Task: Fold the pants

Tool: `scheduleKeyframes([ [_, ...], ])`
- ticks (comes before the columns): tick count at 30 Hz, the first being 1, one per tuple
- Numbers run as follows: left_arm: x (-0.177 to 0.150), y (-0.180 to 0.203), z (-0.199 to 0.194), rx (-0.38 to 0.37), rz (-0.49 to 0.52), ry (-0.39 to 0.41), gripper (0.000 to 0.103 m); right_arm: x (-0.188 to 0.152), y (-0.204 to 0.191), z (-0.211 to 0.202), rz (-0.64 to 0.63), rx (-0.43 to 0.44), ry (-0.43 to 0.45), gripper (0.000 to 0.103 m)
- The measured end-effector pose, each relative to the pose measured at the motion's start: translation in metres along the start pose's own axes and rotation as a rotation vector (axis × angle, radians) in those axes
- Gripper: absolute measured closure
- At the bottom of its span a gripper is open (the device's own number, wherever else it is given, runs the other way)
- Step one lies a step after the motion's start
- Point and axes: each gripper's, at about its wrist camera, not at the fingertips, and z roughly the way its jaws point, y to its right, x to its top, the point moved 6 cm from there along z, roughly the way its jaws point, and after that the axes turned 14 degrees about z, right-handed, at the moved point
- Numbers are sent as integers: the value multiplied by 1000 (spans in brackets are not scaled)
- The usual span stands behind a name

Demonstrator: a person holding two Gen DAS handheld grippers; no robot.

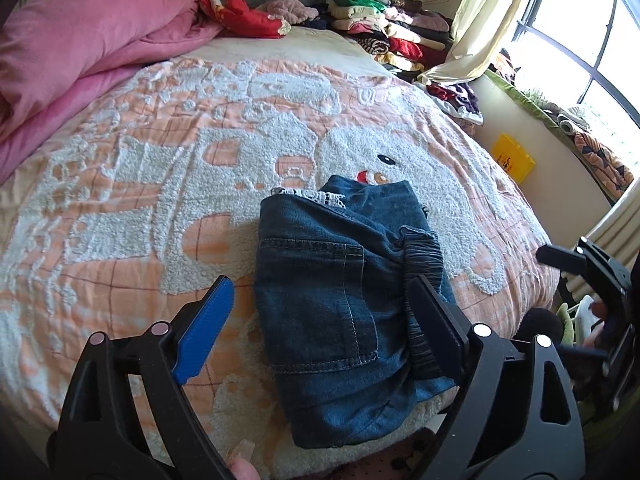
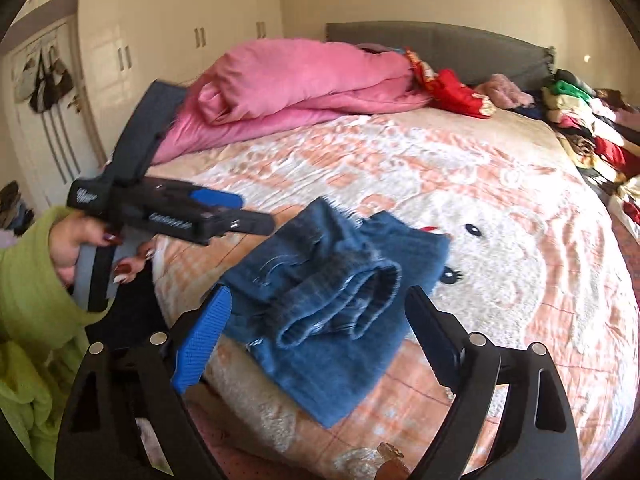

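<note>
Dark blue jeans (image 1: 340,312) lie folded into a compact bundle near the front edge of the bed, back pocket up, elastic waistband at the right. They also show in the right wrist view (image 2: 332,308), with rolled layers on top. My left gripper (image 1: 324,304) is open, its jaws wide on either side of the bundle just above it, holding nothing. My right gripper (image 2: 320,328) is open and empty, hovering over the near end of the jeans. The left gripper also shows from the side in the right wrist view (image 2: 248,212), held by a hand in a green sleeve.
The bed has a peach and white textured blanket (image 1: 160,160). A pink duvet (image 1: 80,48) is bunched at the head. Stacked folded clothes (image 1: 384,28) sit at the far right corner. A yellow bin (image 1: 512,158) stands by the window wall. Wardrobes (image 2: 160,20) stand behind.
</note>
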Motion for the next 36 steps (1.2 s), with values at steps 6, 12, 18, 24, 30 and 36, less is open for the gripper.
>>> scheduleKeyframes([
  [6,-1,-1,-8,15,5,15,10,9,13,-6,45,-39,46,9],
  [12,-6,-4,-6,21,-2,10,10,10,32,0,111,-106,46,9],
  [18,-15,-7,11,6,-22,-21,10,2,56,22,201,-176,-12,9],
  [24,-23,-9,36,-14,-48,-66,10,-16,80,65,318,-176,-144,16],
  [30,-31,-12,58,-48,-83,-95,21,-24,89,94,424,-103,-202,29],
  [36,-32,-7,69,-76,-84,-99,43,-29,88,113,449,-60,-236,42],
])
